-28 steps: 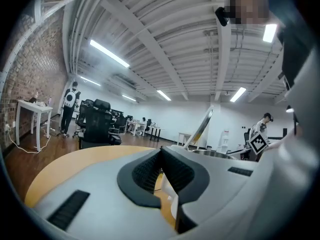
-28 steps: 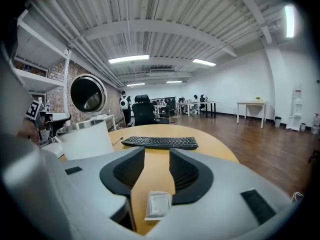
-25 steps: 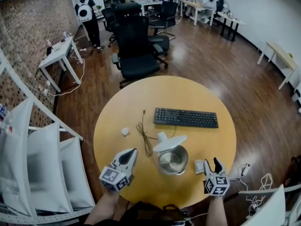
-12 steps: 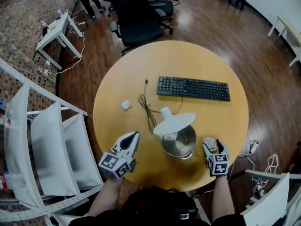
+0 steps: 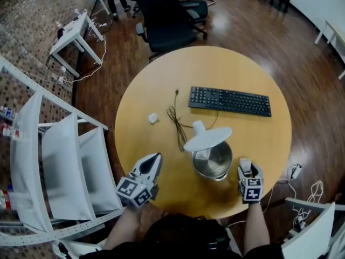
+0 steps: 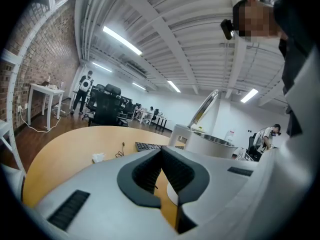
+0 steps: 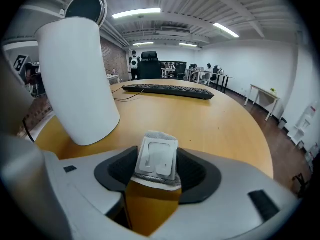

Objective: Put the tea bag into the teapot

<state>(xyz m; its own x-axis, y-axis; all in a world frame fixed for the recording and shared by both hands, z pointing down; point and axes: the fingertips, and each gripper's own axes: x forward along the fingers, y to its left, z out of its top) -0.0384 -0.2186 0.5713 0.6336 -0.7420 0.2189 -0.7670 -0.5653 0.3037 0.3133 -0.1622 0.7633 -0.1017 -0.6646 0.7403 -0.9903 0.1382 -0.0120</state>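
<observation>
tea bag (image 7: pixel 157 151): now off table (image 5: pixel 161 90) near edge, gripped in right gripper (image 7: pixel 158 165)'s closing jaws | left gripper (image 6: pixel 161 170) clenched, empty | teapot (image 5: pixel 212 159) open, next

Your left gripper (image 5: pixel 153 162) and right gripper (image 5: pixel 246 164) share one build: a smooth, pale grey shell that tapers towards two jaws. The jaws are lined with black ribbed pads (image 6: pixel 176 173), which form a dark scalloped collar round the mouth. Small black slotted patches (image 6: pixel 70 209) sit on the shell either side of it. Each gripper carries a white cube (image 5: pixel 133 192) at its rear, printed with black square markers. You wear a dark top (image 5: pixel 183 240).
</observation>
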